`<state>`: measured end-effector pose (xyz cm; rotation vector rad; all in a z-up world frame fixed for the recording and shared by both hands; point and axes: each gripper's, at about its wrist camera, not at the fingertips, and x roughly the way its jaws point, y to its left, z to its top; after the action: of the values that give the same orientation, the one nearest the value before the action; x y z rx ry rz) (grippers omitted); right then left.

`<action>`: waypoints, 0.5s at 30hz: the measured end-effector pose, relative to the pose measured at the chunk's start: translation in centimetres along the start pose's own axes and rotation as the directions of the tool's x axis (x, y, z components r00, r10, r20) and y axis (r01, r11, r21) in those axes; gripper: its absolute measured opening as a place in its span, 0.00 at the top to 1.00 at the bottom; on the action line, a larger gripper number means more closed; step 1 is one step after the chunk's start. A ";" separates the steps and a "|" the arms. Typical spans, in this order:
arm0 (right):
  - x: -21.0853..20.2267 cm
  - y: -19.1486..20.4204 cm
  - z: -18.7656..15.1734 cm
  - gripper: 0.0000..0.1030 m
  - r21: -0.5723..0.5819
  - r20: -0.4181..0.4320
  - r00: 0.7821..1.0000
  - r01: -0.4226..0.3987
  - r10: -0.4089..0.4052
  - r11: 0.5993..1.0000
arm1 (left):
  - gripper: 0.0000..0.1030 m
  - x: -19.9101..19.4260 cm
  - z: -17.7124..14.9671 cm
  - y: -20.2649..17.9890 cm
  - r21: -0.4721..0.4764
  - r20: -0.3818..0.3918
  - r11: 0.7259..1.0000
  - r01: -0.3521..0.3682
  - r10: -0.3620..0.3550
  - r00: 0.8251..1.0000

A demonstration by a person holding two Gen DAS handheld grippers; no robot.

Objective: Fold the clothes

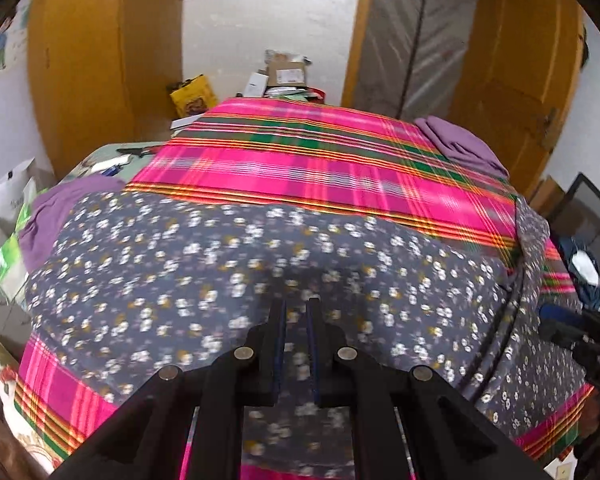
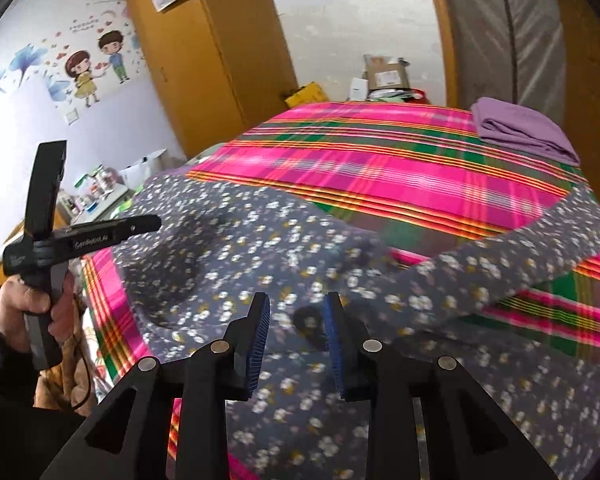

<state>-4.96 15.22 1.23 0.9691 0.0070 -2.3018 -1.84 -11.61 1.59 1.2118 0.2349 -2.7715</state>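
A bed under a bright pink, green and orange plaid cover is filling a room with yellow wooden wardrobes. A thin grey cotton garment printed with small white flowers is lying spread across the near half of the cover, one sleeve trailing to the right. It is looking light, limp and prone to bunching, so a hem corner or shoulder seam seems the safest hold. The left gripper is hovering nearly closed, pinching nothing; the right gripper is standing spread, empty. A folded lilac cloth is sitting at the far corner.
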 end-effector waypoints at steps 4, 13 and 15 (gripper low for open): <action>-0.7 -1.5 0.1 0.72 0.043 0.016 0.999 0.032 -0.033 0.999 | 0.91 0.6 0.1 -2.0 0.042 -0.007 0.999 -0.003 0.003 1.000; -1.0 -5.1 0.9 0.72 0.135 0.004 0.988 0.151 -0.153 0.979 | 0.91 2.9 0.4 -4.6 0.090 -0.044 0.996 0.012 -0.008 0.999; -0.9 -5.8 1.2 0.72 0.148 -0.004 0.983 0.183 -0.185 0.972 | 0.91 3.5 0.4 -4.8 0.097 -0.053 0.995 0.015 -0.009 0.999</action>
<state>-8.45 20.08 1.35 1.0704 -0.0819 -2.5063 -5.25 -7.09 -0.21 1.3107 0.1129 -2.7939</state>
